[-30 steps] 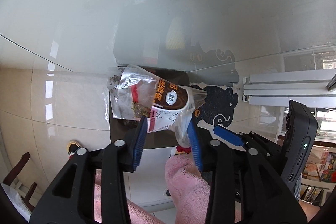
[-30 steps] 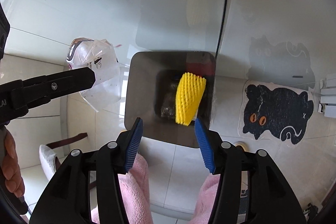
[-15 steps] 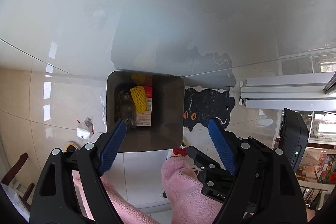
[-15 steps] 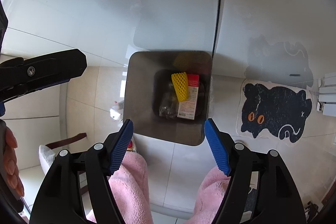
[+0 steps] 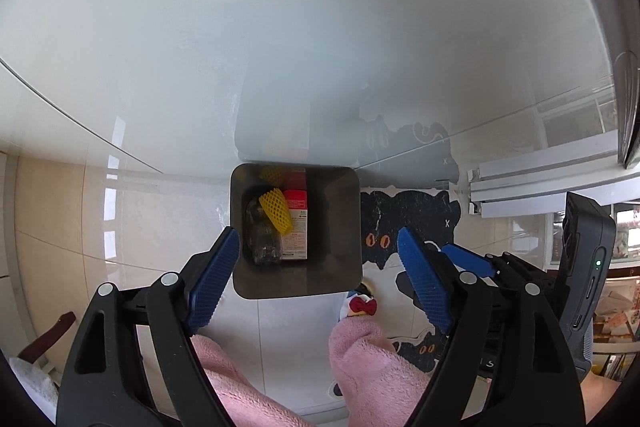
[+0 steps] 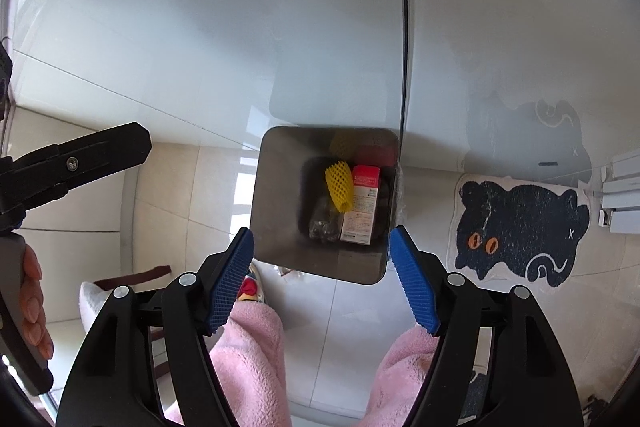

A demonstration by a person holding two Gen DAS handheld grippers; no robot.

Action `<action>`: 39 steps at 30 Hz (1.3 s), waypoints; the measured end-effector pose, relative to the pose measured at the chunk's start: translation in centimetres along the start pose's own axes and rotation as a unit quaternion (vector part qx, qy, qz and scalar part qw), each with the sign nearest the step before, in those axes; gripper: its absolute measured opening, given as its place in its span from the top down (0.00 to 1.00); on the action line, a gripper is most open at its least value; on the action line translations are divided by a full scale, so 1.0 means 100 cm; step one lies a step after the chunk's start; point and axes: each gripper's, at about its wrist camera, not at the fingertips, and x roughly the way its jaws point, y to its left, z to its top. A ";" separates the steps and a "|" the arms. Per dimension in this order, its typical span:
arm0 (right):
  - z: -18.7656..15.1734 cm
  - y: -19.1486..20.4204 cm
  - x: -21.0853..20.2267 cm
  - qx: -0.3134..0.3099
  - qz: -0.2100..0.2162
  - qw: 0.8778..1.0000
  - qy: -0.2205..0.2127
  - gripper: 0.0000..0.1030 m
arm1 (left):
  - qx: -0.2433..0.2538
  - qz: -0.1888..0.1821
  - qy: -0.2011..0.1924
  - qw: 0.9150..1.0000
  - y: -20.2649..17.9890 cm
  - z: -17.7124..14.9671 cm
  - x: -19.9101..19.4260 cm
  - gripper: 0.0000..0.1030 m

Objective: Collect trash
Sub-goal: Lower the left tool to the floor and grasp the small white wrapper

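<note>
Seen left to right through the glass tabletop (image 5: 280,27), a tiled floor (image 5: 60,227) is shown first, then the bin (image 5: 340,211) set just below the tabletop's edge, probably so that trash can be dropped straight down into it.

The left tool (image 5: 320,267) is held above the bin with its 2 blue pads spread wide and nothing between them; a hand (image 6: 34,307) gripping its handle is seen at the left edge of the right wrist view.

Inside the bin, 3 pieces are visible: a crumpled clear wrapper (image 5: 260,239), a yellow foam net (image 5: 274,211) lying across it, and a red and white carton (image 5: 295,227) beside them.

The right tool (image 6: 322,275) is likewise held wide and empty, pointed down over the same bin.

Further right, a black cat mat (image 6: 520,227) lies on the floor. Pink sleeves or trousers (image 6: 252,359) are seen below both tools.

No more trash is seen on the tabletop in these views.
</note>
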 end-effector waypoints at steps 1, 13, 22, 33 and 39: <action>0.000 0.001 -0.003 -0.002 -0.002 1.000 -0.002 0.31 | 0.006 0.009 -0.007 1.000 -0.003 0.000 -0.004 0.24; -0.007 0.010 -0.016 -0.012 -0.014 0.999 -0.041 0.31 | -0.061 0.077 -0.058 0.993 0.045 -0.034 -0.015 0.12; -0.017 0.033 0.041 -0.074 -0.042 0.992 -0.094 0.28 | -0.167 0.135 -0.093 0.972 0.149 -0.118 0.072 0.12; -0.042 0.050 0.132 -0.145 -0.055 0.983 -0.102 0.20 | -0.343 0.192 -0.016 0.919 0.272 -0.235 0.260 0.17; -0.034 0.055 0.157 -0.189 -0.052 0.974 -0.115 0.20 | -0.364 0.186 0.035 0.912 0.304 -0.275 0.354 0.18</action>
